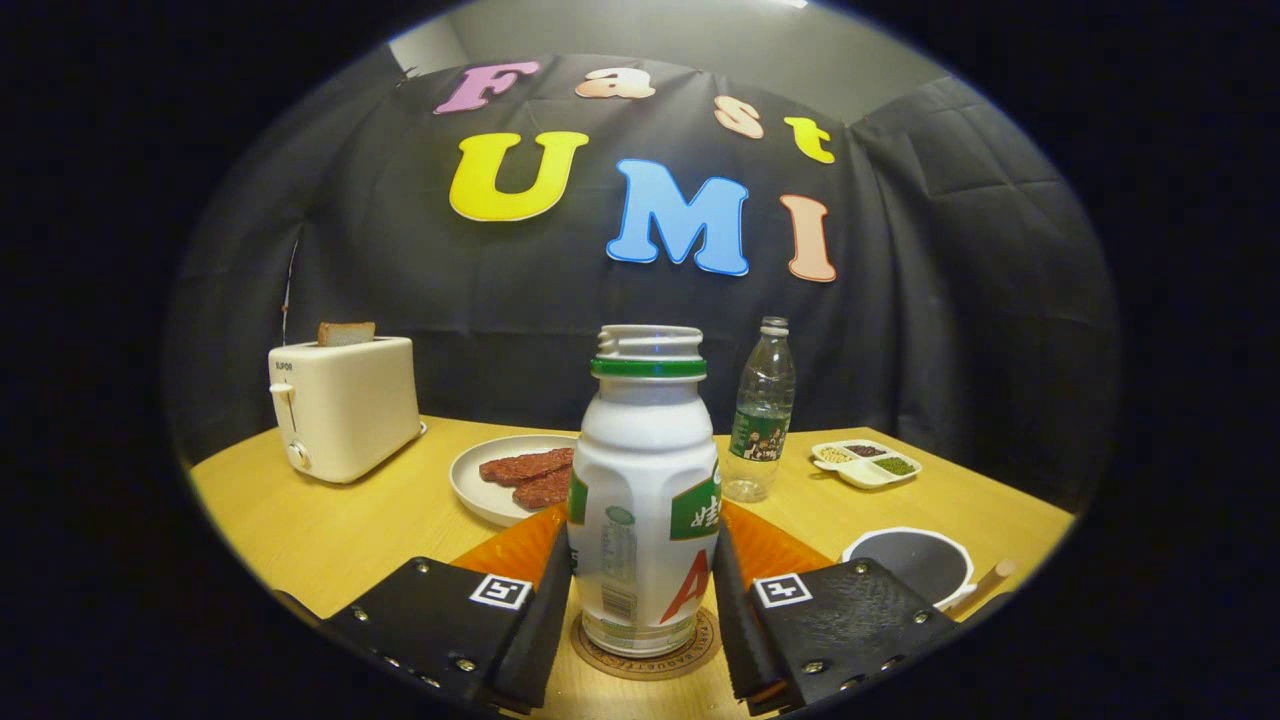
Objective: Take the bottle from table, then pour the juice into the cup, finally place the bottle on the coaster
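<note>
Gripper view looks across a wooden table (330, 530) toward the black cloth wall. Near the table's far left corner stands a cream toaster (343, 407) with a slice of bread (346, 333) poking up from its slot. To its right, nearer the middle, a pale plate (480, 490) holds two dark red slabs of meat (528, 476).

In the middle, close to the near edge, the white bottle (643, 500) stands upright on a round coaster (645, 655); its neck has a green ring and its mouth is uncapped. The gripper (642, 600) has its fingers (545, 610) spread to either side of the bottle's lower body. The left one lies right along the bottle's side, the right one just beside it, and whether either truly presses on it cannot be told. An orange mat (770, 550) shows behind the bottle on both sides, just beyond the fingers.

Right of the bottle and farther back, a clear plastic bottle (761, 410) with a dark label stands upright. Farther right, toward the far right corner, a small white divided dish (866, 463) holds grains in separate compartments. Near the right edge, just beyond the right finger, sits a cup (910, 565) with a white rim and a dark inside, and a wooden stick (985, 583) pokes out beside it.
</note>
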Demonstrator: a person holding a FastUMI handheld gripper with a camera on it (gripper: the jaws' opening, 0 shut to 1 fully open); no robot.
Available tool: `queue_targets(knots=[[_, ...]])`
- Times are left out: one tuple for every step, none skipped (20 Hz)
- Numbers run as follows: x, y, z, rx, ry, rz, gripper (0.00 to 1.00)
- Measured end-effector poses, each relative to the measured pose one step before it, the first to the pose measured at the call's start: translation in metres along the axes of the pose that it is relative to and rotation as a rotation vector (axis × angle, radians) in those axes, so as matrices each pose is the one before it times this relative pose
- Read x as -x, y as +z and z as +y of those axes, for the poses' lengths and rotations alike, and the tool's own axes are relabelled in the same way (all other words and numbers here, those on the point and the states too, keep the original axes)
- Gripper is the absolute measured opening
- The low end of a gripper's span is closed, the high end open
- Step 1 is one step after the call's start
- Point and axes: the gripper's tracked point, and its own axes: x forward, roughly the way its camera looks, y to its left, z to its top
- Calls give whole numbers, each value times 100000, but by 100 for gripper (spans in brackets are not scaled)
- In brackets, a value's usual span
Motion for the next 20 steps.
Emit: queue_targets(knots=[[8, 113, -153, -2700, -174, -695, 67], [20, 76, -257, -1632, 89, -463, 69], [-46, 88, -100, -1591, -78, -375, 70], [5, 22, -319, -975, -682, -222, 71], [19, 211, -82, 259, -275, -673, 72], [68, 212, 103, 320, 316, -606, 77], [107, 204, 144, 300, 21, -390, 86], [-117, 94, 189, 324, 668, -294, 87], [91, 93, 203, -210, 1026, -11, 90], [131, 133, 220, 28, 701, -429, 92], [237, 266, -45, 519, -232, -237, 97], [115, 350, -128, 410, -232, -737, 96], [277, 414, 88, 264, 787, -928, 97], [250, 543, 22, 331, 309, -669, 96], [571, 452, -254, 230, -44, -429, 96], [501, 572, -433, -662, -83, -453, 96], [684, 854, -196, -1697, 631, -1082, 96], [691, 885, -350, -1620, 311, -1064, 96], [847, 1055, -518, -288, -668, -601, 96], [799, 1260, -539, 626, -387, -1290, 96]])
